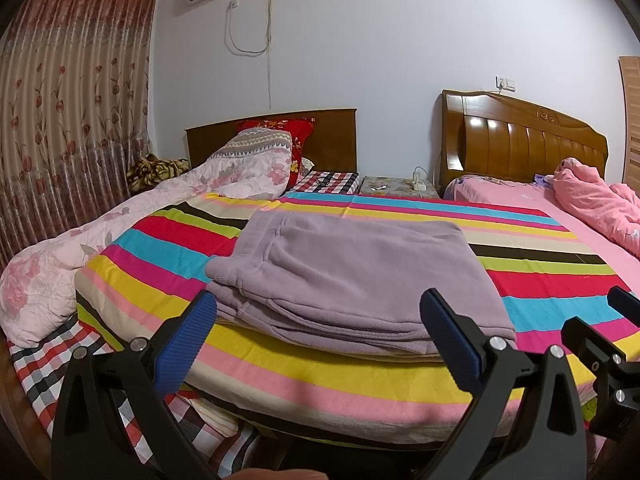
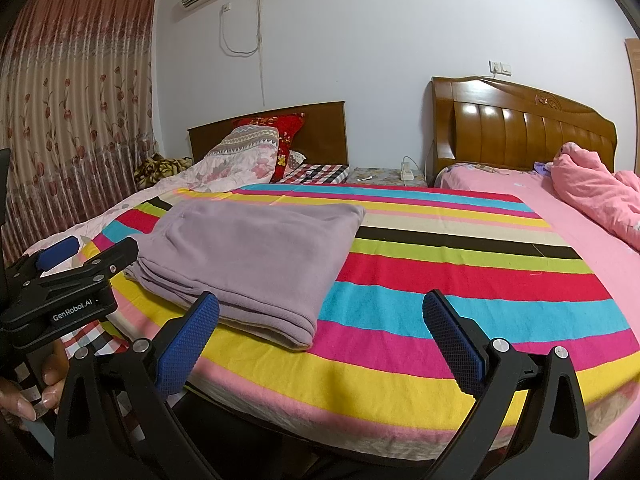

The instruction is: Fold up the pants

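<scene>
The lilac pants (image 1: 352,276) lie folded in a flat stack on the striped blanket (image 1: 540,280); they also show in the right wrist view (image 2: 256,256). My left gripper (image 1: 318,308) is open and empty, just short of the stack's near edge. My right gripper (image 2: 320,316) is open and empty, over the blanket to the right of the stack's near right corner. The left gripper shows at the left edge of the right wrist view (image 2: 68,272), and the right gripper at the right edge of the left wrist view (image 1: 616,320).
A floral quilt (image 1: 80,256) lies left of the blanket. A pink bed (image 1: 520,196) with a bunched pink quilt (image 1: 600,204) stands at the right. Wooden headboards (image 1: 532,136), a nightstand (image 1: 396,186) and a curtain (image 1: 68,100) lie behind.
</scene>
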{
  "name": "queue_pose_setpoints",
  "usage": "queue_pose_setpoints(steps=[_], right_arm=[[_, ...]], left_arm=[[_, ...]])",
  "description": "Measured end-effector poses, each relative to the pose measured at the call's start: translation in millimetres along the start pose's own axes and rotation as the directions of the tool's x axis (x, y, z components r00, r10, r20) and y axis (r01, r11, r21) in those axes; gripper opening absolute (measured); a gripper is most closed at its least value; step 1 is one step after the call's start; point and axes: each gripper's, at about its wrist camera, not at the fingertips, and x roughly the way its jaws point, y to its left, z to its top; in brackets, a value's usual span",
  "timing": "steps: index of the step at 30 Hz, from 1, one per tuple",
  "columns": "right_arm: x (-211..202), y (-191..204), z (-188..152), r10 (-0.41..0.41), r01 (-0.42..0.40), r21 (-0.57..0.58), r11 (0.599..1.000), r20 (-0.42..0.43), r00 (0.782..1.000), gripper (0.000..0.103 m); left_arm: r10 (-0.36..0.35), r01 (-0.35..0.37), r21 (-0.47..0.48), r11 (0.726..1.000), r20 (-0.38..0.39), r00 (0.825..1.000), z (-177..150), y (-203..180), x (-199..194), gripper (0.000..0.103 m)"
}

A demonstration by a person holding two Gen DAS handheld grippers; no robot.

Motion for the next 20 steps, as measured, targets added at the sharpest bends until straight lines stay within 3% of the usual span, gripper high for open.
queue_pose_setpoints(steps=[20], right_arm=[[-2.9, 3.0, -3.0, 0.002, -0.002, 0.001, 1.000, -0.001, 1.000, 0.099]], left_arm=[[-0.015, 0.015, -0.004, 1.000, -0.020, 1.000, 2.5, 6.1, 3.8, 0.102]])
